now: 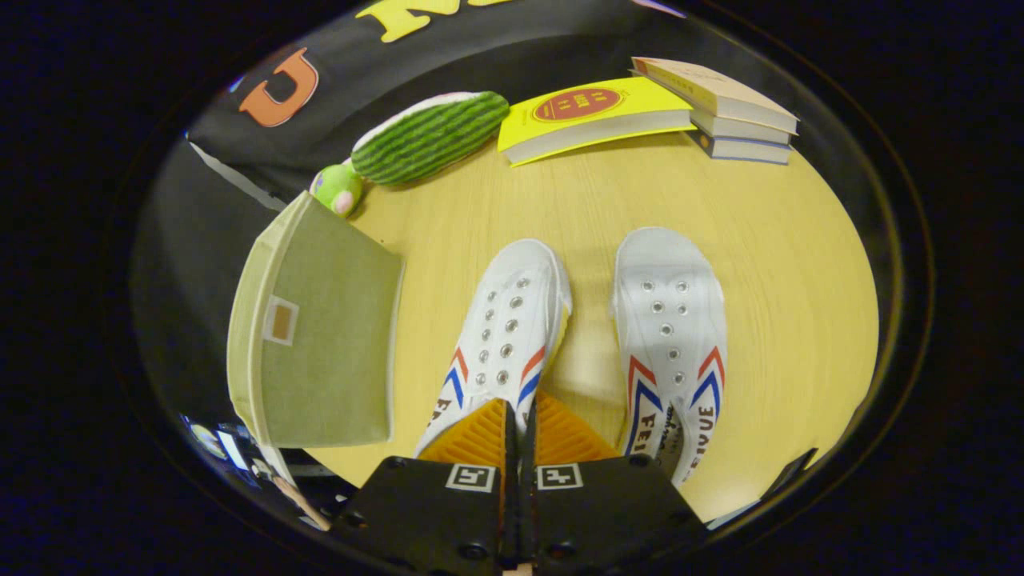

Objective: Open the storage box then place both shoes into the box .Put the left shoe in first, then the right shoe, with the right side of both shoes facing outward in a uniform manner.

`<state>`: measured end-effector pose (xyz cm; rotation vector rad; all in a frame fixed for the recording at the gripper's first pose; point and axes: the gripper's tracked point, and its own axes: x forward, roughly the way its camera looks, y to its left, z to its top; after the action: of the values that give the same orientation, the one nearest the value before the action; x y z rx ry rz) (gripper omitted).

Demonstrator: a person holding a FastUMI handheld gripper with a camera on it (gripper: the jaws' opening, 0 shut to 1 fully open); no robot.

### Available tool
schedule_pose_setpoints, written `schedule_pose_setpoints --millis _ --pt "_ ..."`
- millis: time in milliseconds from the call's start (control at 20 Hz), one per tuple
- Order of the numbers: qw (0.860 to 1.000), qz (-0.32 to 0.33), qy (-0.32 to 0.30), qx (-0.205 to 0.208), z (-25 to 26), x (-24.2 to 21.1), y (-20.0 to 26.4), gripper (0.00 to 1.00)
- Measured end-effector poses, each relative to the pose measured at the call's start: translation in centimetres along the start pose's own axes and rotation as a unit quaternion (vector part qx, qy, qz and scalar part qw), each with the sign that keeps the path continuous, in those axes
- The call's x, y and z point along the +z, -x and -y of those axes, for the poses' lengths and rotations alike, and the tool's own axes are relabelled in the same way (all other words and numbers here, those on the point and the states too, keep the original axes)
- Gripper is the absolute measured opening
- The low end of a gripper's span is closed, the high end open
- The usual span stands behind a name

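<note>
Gripper: the hand-held gripper is seen low over a pale wooden table, its two orange ribbed fingers drawn together with only a thin slit left between them. The tips are laid over the heel end of the left-hand shoe; a pinch on the shoe's edge cannot be confirmed from this angle.

Left-hand shoe: a white canvas shoe with red and blue chevron stripes and open eyelets is set directly ahead of the fingers, toe pointed away, tilted slightly toward the box.

Right-hand shoe: a matching white shoe is placed just beside the first, a strip of bare table left between them, toe likewise pointed away.

Storage box: an olive-green fabric box with a small tan label patch is stood near the left-hand shoe, at the table's edge. Its lid is seen closed.

Background: a striped green plush toy is laid beyond the box. A yellow book is set beside it, and a stack of three books is positioned further along, against the black cloth wall.
</note>
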<state>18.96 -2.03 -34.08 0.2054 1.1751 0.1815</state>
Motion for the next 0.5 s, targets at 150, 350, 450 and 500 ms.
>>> schedule_pose_setpoints --millis 150,350,450,500 --pt "1.000 0.026 -0.005 0.011 -1.9 1.0 2.1 0.06" --pt "0.998 0.049 -0.017 0.029 -5.6 1.7 5.5 0.06" --pt "0.997 0.064 -0.009 0.039 -8.0 2.2 7.4 0.05" --pt "0.996 0.074 0.006 0.039 -9.2 2.3 8.2 0.05"
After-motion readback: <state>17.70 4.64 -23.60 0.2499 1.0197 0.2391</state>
